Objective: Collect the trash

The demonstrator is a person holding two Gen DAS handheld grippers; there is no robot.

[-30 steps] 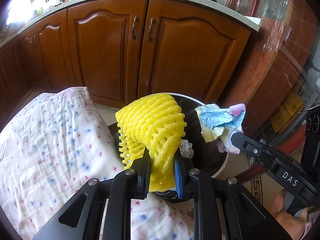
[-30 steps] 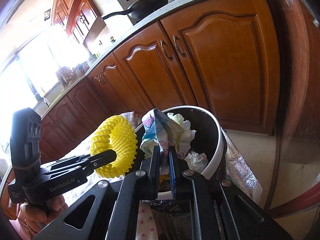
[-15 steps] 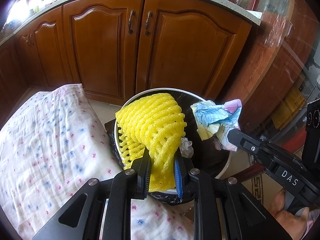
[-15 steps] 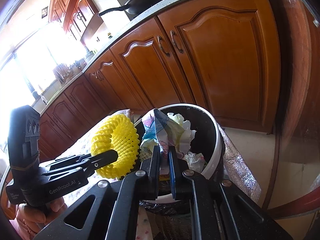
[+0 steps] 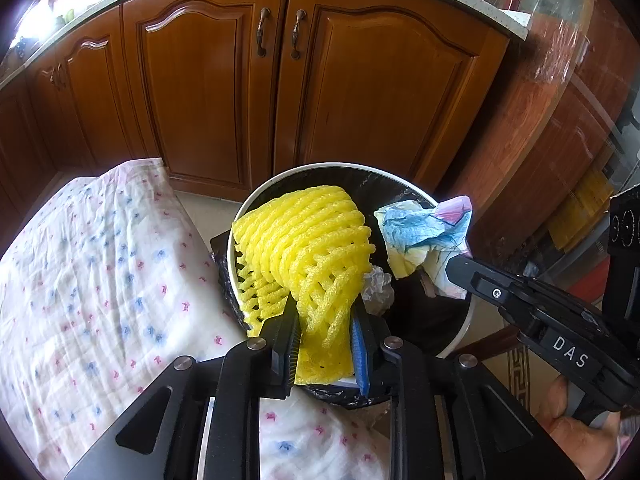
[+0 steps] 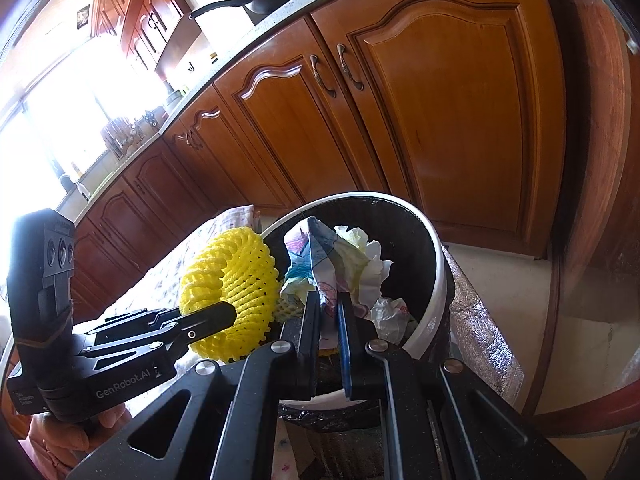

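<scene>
Left wrist: left gripper (image 5: 325,336) clamped on yellow foam net (image 5: 304,248), now further over the bin (image 5: 452,340) mouth than a second ago | Right wrist: right gripper (image 6: 329,320) pinching crumpled paper (image 6: 320,260) above bin interior, closer too; both near release.

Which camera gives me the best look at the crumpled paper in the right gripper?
The left wrist view: the crumpled paper shows from the side, clear of clutter, pinched by the right gripper over the trash bin. The right wrist view sees it end-on, its base hidden between that gripper's own fingers.
</scene>
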